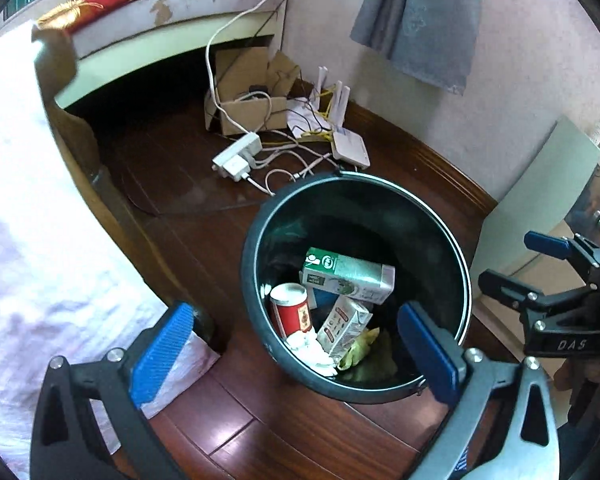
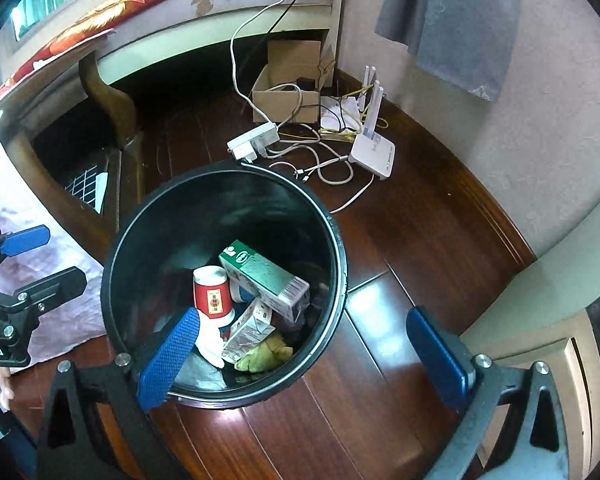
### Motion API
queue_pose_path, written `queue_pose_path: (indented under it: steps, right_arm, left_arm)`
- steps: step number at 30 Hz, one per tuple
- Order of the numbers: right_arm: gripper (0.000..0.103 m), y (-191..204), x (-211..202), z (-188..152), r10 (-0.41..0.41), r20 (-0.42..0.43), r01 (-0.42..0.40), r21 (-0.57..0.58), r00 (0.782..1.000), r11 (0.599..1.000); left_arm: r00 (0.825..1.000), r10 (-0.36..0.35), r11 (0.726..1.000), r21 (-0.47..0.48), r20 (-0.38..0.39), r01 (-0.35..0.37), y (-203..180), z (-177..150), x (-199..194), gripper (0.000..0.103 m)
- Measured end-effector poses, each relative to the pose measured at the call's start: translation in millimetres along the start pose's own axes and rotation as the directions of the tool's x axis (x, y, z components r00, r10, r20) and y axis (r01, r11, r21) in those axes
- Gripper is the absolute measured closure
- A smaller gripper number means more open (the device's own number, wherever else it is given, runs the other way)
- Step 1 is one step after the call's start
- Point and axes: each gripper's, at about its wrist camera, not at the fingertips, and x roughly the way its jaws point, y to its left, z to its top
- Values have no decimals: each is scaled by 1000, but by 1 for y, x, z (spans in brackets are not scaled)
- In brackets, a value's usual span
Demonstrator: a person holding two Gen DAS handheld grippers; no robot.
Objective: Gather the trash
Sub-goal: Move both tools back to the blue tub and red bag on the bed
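Empty claws above trash-filled bin

Dark glossy wood floor; pale pink wall behind it, grey cloth hanging on it. Bed left of wall, cardboard box at its foot.

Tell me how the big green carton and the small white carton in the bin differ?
The green carton is larger and lies on its side on top of the pile; the white carton is smaller, with red print, and leans tilted beneath it. The green carton keeps its box shape; the white carton looks crumpled. Both lie inside the black bin.
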Motion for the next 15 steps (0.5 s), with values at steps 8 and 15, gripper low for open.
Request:
queue_pose_path:
  steps: [8,15]
  right_arm:
    - [0,9,-15,4,17,36,-17,-3,999,1000]
    - [0,23,-48,10,42,104,-40,-19,994,999]
  left_arm:
    - [999,20,1000,10,35,-20,0,2,-19,0]
    - [996,40,999,18,84,-41,1,-1,-55,0]
